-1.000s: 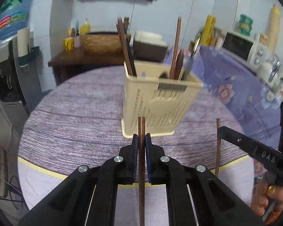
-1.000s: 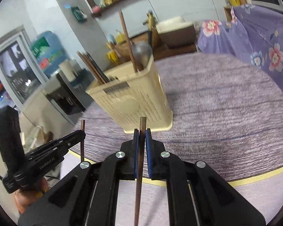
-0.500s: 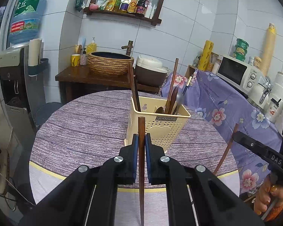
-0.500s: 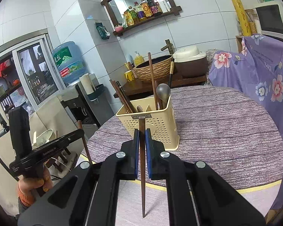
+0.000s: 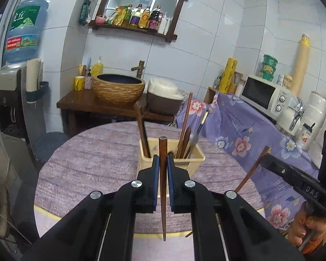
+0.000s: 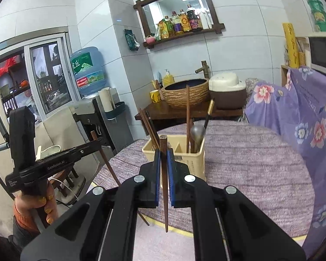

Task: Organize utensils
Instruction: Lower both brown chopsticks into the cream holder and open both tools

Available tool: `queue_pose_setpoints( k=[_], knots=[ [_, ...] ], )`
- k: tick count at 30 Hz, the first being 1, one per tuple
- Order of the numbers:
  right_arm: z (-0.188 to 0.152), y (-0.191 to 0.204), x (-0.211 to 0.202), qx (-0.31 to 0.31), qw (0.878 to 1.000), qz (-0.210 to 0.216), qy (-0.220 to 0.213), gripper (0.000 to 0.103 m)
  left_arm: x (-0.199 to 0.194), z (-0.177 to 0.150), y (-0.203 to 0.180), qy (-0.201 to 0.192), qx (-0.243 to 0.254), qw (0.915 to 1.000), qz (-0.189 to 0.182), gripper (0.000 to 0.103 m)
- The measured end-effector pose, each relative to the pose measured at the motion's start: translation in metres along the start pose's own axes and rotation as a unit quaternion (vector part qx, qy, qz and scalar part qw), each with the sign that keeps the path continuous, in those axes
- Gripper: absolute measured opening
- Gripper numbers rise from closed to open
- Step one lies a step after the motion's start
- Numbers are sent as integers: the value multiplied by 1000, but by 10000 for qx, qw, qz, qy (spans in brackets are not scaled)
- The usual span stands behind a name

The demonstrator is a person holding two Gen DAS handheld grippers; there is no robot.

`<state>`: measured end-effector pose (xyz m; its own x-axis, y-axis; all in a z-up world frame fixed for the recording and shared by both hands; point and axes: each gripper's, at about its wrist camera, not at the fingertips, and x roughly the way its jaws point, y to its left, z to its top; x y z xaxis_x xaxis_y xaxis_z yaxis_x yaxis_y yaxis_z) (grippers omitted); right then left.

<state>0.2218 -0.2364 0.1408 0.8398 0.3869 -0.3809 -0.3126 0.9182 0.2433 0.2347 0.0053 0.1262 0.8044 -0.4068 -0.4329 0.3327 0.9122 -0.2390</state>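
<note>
A cream plastic utensil holder stands on the round purple table, with several chopsticks and a metal spoon upright in it. My left gripper is shut on a brown chopstick, held upright, above and short of the holder. My right gripper is shut on another brown chopstick, also upright and short of the holder. Each gripper shows in the other's view: the right one at right, the left one at left.
A side table with a woven basin and rice cooker stands behind. A purple floral cloth covers a counter with a microwave at right. A water dispenser stands at left.
Both grippers have risen and pulled back from the holder, each still holding its chopstick. The holder looks smaller and lower in both views.
</note>
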Motion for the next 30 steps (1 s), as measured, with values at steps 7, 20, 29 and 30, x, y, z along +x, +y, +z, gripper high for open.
queue_pose_setpoints(
  k=[7, 20, 29, 30],
  knots=[
    [91, 13, 0, -281, 9985, -66, -455, 7, -16, 91, -15, -801, 129, 9967, 92, 9],
    [133, 2, 62, -412, 9946, -571, -758, 7, 45, 110, -20, -916, 206, 9947, 423, 9],
    [71, -24, 117, -156, 9974, -692, -145, 5, 108, 45, 4, -14, -19, 9990, 447, 9],
    [66, -27, 123, -122, 9974, -700, -76, 3, 113, 39, 7, 59, -47, 9989, 470, 9]
  ],
)
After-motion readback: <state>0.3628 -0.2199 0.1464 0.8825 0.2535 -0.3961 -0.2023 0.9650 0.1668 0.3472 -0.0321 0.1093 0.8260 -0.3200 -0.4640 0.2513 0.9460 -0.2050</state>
